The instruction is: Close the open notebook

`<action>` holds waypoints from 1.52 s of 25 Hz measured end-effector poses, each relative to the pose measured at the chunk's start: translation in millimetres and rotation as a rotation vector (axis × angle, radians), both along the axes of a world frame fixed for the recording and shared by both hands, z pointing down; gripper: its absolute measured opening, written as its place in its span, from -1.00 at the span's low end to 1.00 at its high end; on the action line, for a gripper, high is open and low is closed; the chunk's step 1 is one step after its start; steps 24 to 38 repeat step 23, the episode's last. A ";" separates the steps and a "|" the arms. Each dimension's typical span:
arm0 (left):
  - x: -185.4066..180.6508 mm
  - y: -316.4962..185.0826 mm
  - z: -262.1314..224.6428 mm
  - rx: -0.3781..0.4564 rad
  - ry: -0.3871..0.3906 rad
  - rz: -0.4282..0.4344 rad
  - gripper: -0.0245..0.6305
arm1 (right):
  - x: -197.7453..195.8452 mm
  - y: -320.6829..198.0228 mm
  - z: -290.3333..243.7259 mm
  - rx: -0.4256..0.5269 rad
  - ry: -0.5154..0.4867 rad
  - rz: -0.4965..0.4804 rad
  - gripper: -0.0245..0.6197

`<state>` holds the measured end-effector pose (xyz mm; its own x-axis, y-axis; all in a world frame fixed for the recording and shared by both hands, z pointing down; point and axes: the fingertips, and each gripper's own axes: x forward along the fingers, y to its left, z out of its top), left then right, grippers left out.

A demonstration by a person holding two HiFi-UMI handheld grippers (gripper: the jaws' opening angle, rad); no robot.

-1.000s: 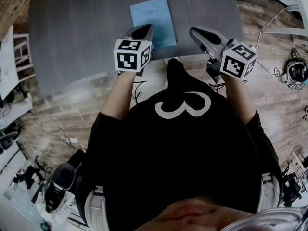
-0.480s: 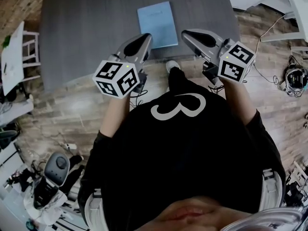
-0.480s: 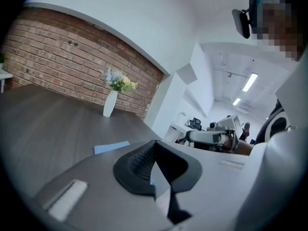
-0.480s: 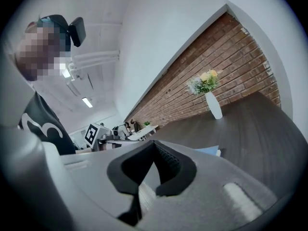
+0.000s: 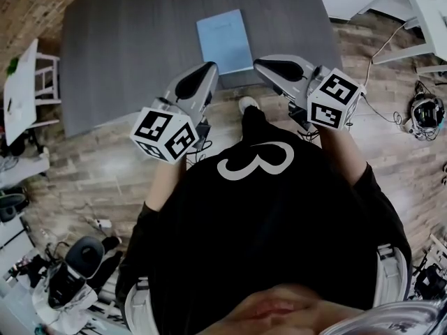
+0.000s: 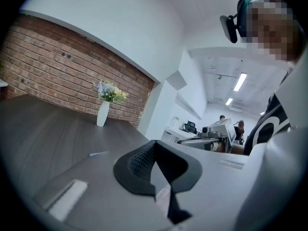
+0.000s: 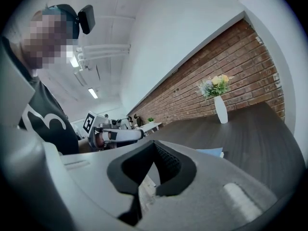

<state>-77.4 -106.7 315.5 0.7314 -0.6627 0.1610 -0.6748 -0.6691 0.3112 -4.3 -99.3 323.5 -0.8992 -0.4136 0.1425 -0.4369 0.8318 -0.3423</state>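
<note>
**Notebook lies shut; both grippers off it**

Left gripper (image 5: 208, 68), at the book's 7 o'clock: jaws together, empty. Thin light-blue paper notebook (image 5: 224, 40) lies flat, cover down, near the front edge of the dark grey wooden table (image 5: 126, 47). Right gripper (image 5: 260, 63), at 5 o'clock: jaws together, empty. Judgement: closing looks complete; no further move is needed.

We hold both grippers in front of our torso, forearms (image 5: 165, 181) reaching forward. The left gripper (image 5: 203, 74) and the right gripper (image 5: 268, 65) angle inward toward each other, well apart. In each gripper view the fingers (image 6: 139, 160) meet at their tips, with nothing held between them.
</note>
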 end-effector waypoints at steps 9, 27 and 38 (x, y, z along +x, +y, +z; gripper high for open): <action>3.0 2.4 -1.0 0.005 -0.016 0.021 -0.88 | 4.8 -2.9 0.8 -0.005 -0.004 0.040 -0.92; 11.1 5.8 5.4 -0.008 -0.042 0.035 -0.88 | 6.9 -4.5 2.2 -0.017 -0.016 0.053 -0.92; 11.1 5.8 5.4 -0.008 -0.042 0.035 -0.88 | 6.9 -4.5 2.2 -0.017 -0.016 0.053 -0.92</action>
